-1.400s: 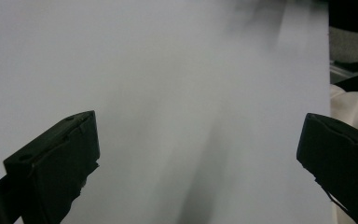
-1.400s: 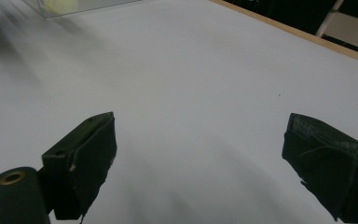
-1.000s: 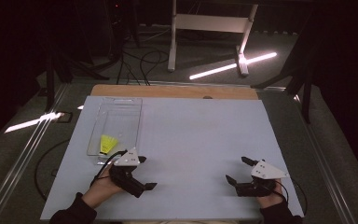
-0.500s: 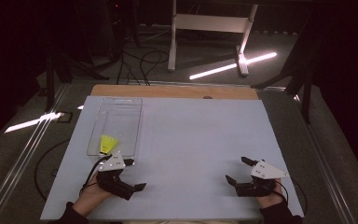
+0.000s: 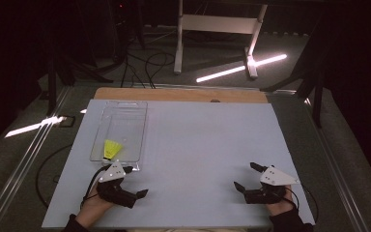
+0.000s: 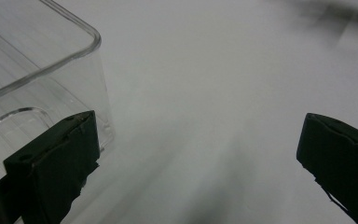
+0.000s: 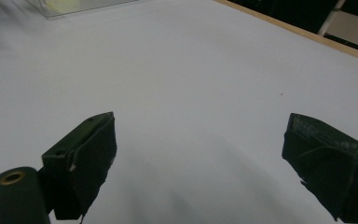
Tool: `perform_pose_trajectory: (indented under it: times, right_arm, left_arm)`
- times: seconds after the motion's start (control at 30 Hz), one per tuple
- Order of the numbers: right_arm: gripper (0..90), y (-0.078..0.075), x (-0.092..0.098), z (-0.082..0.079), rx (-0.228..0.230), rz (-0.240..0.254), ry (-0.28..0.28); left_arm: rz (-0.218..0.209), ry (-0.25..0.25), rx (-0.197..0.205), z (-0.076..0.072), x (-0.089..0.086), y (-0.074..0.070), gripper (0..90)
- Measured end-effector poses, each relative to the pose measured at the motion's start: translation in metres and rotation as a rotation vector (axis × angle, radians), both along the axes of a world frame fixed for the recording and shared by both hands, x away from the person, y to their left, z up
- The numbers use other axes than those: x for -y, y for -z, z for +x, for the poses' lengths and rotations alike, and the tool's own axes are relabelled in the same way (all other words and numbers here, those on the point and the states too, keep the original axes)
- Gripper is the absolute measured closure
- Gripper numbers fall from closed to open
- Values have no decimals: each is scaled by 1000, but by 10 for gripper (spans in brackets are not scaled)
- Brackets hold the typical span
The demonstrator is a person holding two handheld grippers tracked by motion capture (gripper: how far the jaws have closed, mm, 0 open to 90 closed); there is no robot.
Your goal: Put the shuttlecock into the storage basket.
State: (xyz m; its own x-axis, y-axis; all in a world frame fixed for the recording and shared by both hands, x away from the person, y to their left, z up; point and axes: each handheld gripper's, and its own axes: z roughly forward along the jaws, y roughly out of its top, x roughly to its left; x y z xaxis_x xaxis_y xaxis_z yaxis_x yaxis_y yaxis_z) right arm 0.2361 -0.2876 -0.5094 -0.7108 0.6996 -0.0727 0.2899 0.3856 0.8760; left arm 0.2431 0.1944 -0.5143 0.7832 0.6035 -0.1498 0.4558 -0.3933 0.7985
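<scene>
Shuttlecock (image 5: 111,149): yellow, lying inside the clear tray (image 5: 140,126), at its near end, nothing gripping it. Nearest to the tray's near corner, left gripper (image 5: 136,182), jaws spread wide and empty, low over the white table (image 5: 203,140); tray corner just beside its one jaw in the left gripper view (image 6: 81,56). Best to lift over the rim before reaching in, come down from above, close on the feathered skirt gently. Well apart from the tray, right gripper (image 5: 246,176), likewise released and empty.
</scene>
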Motion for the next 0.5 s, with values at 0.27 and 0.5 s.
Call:
perform_pose_trajectory:
  times: [0.27, 0.5]
  right_arm:
    - [98, 0, 0, 0, -4, 2, -1]
    - [99, 0, 0, 0, -7, 10, -5]
  left_arm:
    - [-33, -14, 51, -1, -3, 1, 1]
    - [-28, -34, 38, 0, -4, 2, 2]
